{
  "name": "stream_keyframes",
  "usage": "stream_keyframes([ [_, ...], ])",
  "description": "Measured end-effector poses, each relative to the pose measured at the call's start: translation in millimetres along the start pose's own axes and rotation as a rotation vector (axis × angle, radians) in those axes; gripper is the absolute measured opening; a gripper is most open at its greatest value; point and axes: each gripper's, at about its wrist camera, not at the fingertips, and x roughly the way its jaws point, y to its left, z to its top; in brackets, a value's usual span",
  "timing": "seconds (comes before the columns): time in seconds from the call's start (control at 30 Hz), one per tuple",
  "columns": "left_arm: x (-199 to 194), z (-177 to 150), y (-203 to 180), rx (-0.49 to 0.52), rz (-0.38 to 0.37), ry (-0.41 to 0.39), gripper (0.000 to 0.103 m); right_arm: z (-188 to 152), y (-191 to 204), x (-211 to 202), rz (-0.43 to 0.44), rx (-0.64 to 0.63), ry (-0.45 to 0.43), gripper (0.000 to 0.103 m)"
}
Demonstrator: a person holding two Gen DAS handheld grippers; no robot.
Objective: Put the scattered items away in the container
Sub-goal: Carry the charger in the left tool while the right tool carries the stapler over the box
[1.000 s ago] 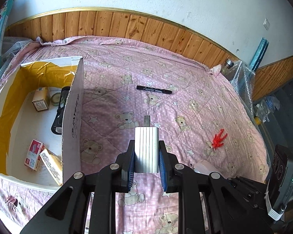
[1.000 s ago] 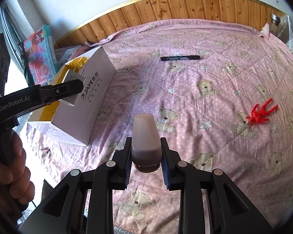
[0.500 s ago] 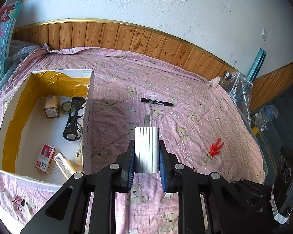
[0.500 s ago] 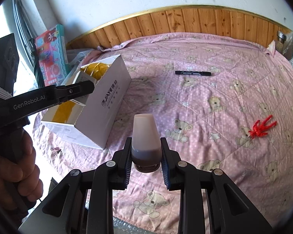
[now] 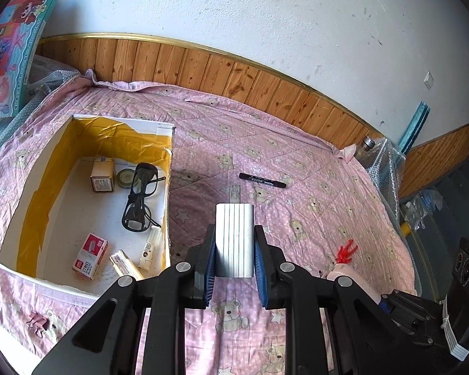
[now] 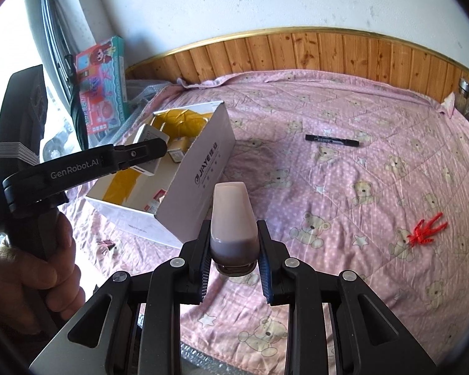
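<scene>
Bed, pink bear-print quilt: we count three loose items on it. A black marker lies toward the far edge; a red plastic piece lies near the right edge; a pink binder clip sits at the near edge, just outside the box.

Box, white card with yellow tape lining the inside, open-topped, at the left edge of the bed. We list in it: black glasses, a roll of tape, small cartons and a lighter. Its tall right wall stands between the loose items and the inside.

Left gripper: jaws clamped on a white ribbed charger, metal plug forward, held above the box's right wall.

Right gripper: jaws clamped on a pale pinkish bottle, above the quilt near the box's corner.
</scene>
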Motion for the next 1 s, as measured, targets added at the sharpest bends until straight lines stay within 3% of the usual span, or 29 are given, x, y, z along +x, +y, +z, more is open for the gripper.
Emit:
stream_keyframes([
  [1.0,-16.9,21.5,78.2,-0.117,0.055,-0.057,0.022,45.4,61.1,16.5,0.052,-0.115,-0.022,0.028],
])
